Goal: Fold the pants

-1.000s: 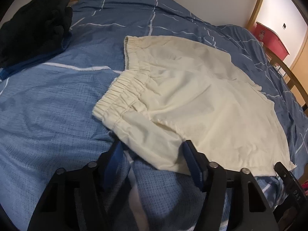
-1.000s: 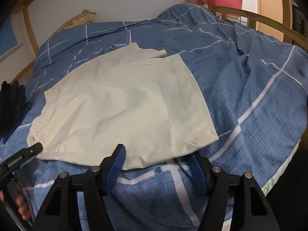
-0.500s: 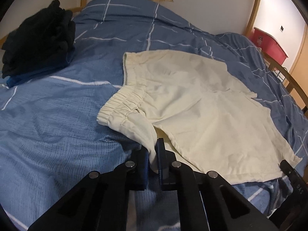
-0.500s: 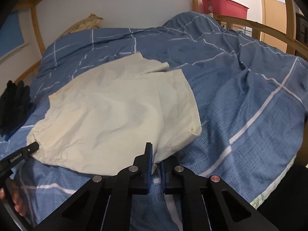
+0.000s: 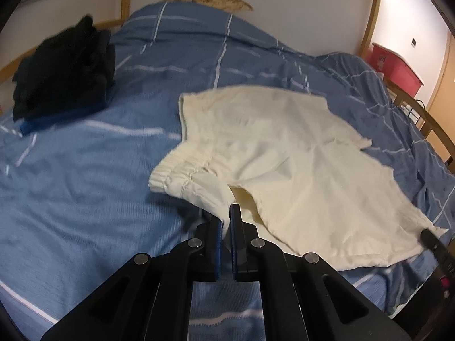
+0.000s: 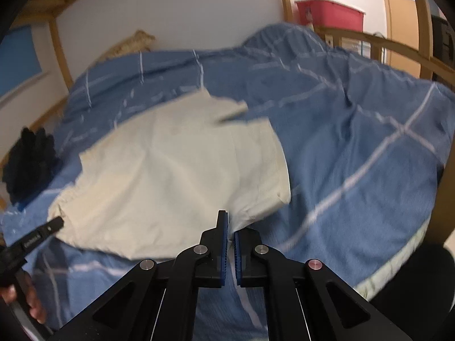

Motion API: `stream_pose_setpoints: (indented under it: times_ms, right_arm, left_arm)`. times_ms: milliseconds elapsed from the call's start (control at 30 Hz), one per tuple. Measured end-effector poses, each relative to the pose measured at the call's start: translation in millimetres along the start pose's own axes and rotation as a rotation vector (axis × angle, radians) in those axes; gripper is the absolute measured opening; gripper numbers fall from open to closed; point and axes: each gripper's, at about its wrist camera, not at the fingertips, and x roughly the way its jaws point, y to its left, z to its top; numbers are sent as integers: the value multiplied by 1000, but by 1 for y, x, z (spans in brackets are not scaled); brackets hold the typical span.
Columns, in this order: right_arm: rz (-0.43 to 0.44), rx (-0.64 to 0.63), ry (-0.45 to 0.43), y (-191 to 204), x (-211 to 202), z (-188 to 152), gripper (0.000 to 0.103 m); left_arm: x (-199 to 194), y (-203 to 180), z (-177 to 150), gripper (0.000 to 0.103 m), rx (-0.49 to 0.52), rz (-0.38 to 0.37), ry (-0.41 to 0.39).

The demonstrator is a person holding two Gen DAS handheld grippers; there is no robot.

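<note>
While both grippers are pinched onto cloth, I judge the fold barely begun. My left gripper (image 5: pixel 229 221) has its fingers pressed together on the near corner of the pants (image 5: pixel 284 153) at the waistband end, with a tongue of cream fabric rising out from between the blue pads. My right gripper (image 6: pixel 231 227) is likewise clamped on the near hem of one leg, the cloth peaking up just ahead of its fingertips. Beyond both pairs of fingers the pants (image 6: pixel 176 164) lie spread on the blue bedcover (image 5: pixel 71 184), mostly flat, with the elastic waistband to the left of my left fingers and the far leg stretching away past them to the right. No layer has been laid over another yet, as far as I can see; only the two gripped corners are lifted. What is left, in my judgement, is the whole fold: carry the near edge over to the far edge, then double the length. A dark pile of clothes (image 5: pixel 65 68) sits well beyond and to the left of my left fingers, apart from the pants. Both views are blurred, so finer creases escape me.
</note>
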Motion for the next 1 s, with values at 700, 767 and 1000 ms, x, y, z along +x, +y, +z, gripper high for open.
stream_pose_setpoints:
  times_ms: [700,767,1000]
  right_arm:
    - [127,-95,-131,57,77,212,2]
    - [116,-127,-122,69,95,227,2]
    - [96,-142,-37,95,178,262,2]
  left_arm:
    - [42,-5,160,6,-62,-19,46]
    - [56,-2,172,6,-70,-19,69]
    - [116,6,197,6,-44,21,157]
